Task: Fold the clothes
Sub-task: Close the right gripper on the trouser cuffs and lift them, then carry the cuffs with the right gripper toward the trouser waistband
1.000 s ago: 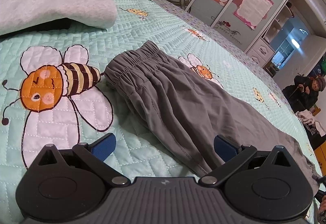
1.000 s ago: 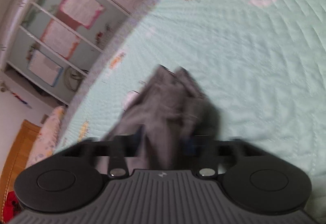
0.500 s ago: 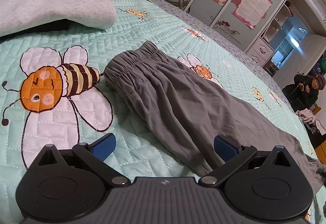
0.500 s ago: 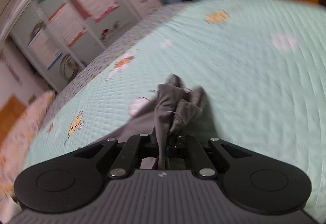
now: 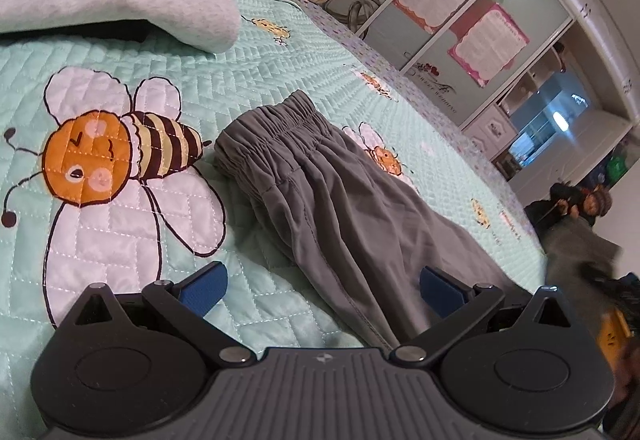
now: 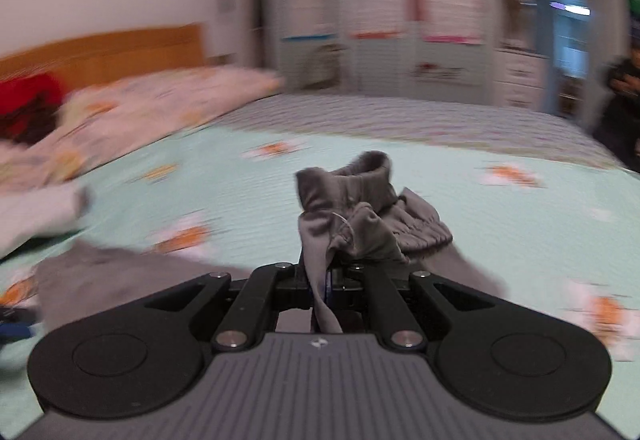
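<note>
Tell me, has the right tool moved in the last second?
Yes. The right tool, shut on the grey trousers' cuff end, has swung around: the wooden headboard now sits ahead of it, where only the quilt and wardrobe showed before.

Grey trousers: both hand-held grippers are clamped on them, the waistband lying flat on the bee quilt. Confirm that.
Not quite. Only the right hand-held gripper is clamped on the grey trousers; the left wrist view shows the left hand-held gripper open. The waistband lies flat on the bee quilt.
</note>
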### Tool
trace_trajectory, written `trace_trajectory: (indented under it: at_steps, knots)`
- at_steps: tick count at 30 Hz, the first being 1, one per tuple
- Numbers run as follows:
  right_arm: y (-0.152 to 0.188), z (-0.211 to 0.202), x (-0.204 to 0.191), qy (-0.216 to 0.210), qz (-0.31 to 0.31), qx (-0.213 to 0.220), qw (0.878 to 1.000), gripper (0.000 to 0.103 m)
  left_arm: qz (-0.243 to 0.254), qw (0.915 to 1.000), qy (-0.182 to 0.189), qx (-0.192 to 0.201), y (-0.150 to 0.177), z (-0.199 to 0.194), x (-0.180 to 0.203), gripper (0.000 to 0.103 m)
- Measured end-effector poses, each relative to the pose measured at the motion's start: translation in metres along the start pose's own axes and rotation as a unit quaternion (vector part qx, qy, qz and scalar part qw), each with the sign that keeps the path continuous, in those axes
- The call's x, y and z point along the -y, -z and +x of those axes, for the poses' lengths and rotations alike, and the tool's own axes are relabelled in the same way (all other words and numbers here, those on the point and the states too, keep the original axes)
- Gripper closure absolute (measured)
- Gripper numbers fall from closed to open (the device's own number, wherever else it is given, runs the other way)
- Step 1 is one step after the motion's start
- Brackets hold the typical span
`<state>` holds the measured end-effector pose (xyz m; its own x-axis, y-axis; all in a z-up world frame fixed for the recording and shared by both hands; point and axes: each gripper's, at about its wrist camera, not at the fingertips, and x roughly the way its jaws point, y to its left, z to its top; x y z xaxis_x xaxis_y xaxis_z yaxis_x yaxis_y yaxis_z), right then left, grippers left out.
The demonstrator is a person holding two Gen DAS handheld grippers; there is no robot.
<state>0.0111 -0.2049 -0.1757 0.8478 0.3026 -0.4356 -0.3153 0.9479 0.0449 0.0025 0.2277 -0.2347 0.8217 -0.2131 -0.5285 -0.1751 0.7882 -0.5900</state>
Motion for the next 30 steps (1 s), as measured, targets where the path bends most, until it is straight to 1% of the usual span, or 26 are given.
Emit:
trace_trajectory:
  at_steps: [5, 8, 10, 11, 12, 13, 14, 15, 16, 17, 19, 21, 25, 27, 29, 30]
  knots:
    - [0.037, 0.045, -0.108, -0.058, -0.057, -0.055, 0.995, 0.097, -0.016, 0.9997, 0.018, 0.000, -0.001, -0.003, -0.006, 0.001]
    - [0.053, 0.048, -0.135, -0.058, -0.085, -0.068, 0.992, 0.096, -0.023, 0.9993, 0.028, -0.001, -0.003, -0.003, -0.009, 0.001]
    - [0.056, 0.048, -0.137, -0.054, -0.094, -0.074, 0.991, 0.095, -0.032, 0.9989, 0.035, -0.001, -0.004, -0.003, -0.012, 0.001]
    - [0.057, 0.049, -0.139, -0.053, -0.098, -0.077, 0.991, 0.092, -0.036, 0.9987, 0.037, 0.000, -0.004, -0.003, -0.014, 0.001]
    - [0.059, 0.049, -0.140, -0.053, -0.101, -0.080, 0.990, 0.091, -0.038, 0.9986, 0.038, 0.001, -0.004, -0.003, -0.014, 0.001]
    - [0.060, 0.049, -0.141, -0.052, -0.104, -0.084, 0.990, 0.086, -0.040, 0.9984, 0.039, 0.001, -0.004, -0.003, -0.015, 0.001]
    - [0.062, 0.049, -0.143, -0.052, -0.107, -0.087, 0.989, 0.079, -0.041, 0.9984, 0.040, 0.001, -0.005, -0.003, -0.015, 0.001]
    - [0.063, 0.050, -0.144, -0.051, -0.110, -0.090, 0.989, 0.075, -0.041, 0.9984, 0.040, 0.001, -0.005, -0.002, -0.015, 0.001]
    - [0.064, 0.050, -0.146, -0.050, -0.114, -0.092, 0.988, 0.066, -0.041, 0.9984, 0.040, 0.001, -0.005, -0.002, -0.015, 0.001]
    - [0.064, 0.046, -0.150, -0.048, -0.128, -0.087, 0.987, 0.060, -0.040, 0.9984, 0.040, 0.001, -0.005, -0.002, -0.015, 0.001]
    - [0.065, 0.041, -0.163, -0.047, -0.166, -0.074, 0.982, 0.055, -0.040, 0.9984, 0.040, 0.001, -0.005, -0.002, -0.015, 0.001]
    - [0.066, 0.031, -0.178, -0.041, -0.223, -0.053, 0.973, 0.051, -0.040, 0.9984, 0.040, 0.002, -0.006, -0.002, -0.015, 0.001]
    - [0.069, 0.008, -0.196, -0.037, -0.321, -0.012, 0.946, 0.041, -0.040, 0.9984, 0.041, 0.002, -0.006, -0.002, -0.017, 0.001]
    - [0.074, 0.000, -0.200, -0.019, -0.368, 0.002, 0.930, 0.037, -0.041, 0.9983, 0.042, 0.002, -0.006, -0.002, -0.018, 0.001]
    - [0.077, -0.003, -0.203, -0.002, -0.401, 0.009, 0.916, 0.036, -0.043, 0.9982, 0.043, 0.002, -0.006, -0.002, -0.019, 0.001]
    - [0.074, -0.006, -0.202, -0.003, -0.396, 0.009, 0.918, 0.036, -0.043, 0.9981, 0.044, 0.002, -0.006, -0.002, -0.019, 0.001]
